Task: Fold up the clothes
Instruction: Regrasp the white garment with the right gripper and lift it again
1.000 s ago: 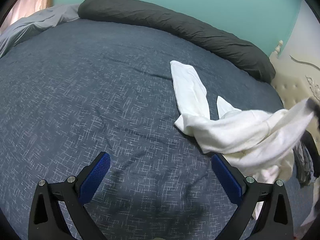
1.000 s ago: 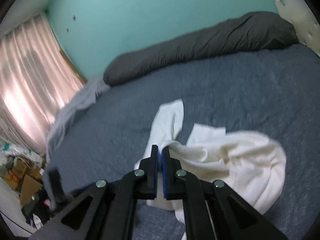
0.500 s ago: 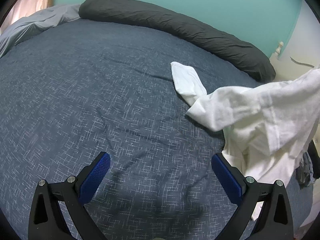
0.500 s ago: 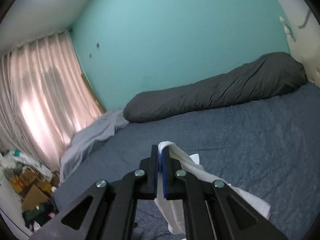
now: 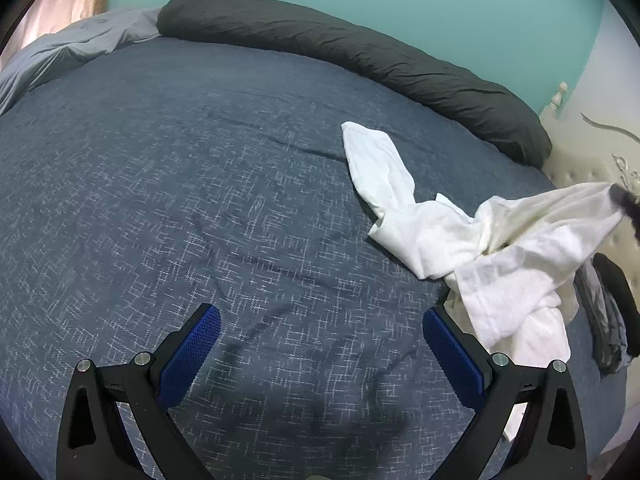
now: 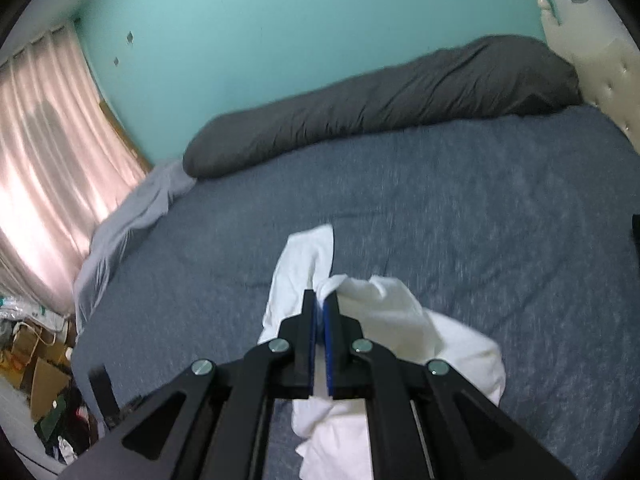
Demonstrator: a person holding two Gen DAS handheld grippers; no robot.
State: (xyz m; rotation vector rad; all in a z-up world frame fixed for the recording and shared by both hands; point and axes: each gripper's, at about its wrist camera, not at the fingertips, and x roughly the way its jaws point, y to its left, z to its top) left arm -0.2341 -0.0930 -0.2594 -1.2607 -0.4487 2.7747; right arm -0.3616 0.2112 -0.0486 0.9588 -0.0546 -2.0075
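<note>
Our left claw (image 5: pixel 320 332) gapes wide over the blue bedspread (image 5: pixel 180 200), the white garment (image 5: pixel 460 236) at frame right. Only our right-wrist view shows the right claw (image 6: pixel 320 308) pinching its bunched edge, pink curtains (image 6: pixel 44 152) at left.

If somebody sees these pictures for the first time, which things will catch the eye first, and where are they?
The white garment stands out most: crumpled on the right part of the dark blue bed, with one edge pinched in the shut right gripper. The left gripper hangs open and empty above the bedspread. Behind, a long dark grey pillow lies along the turquoise wall.
</note>
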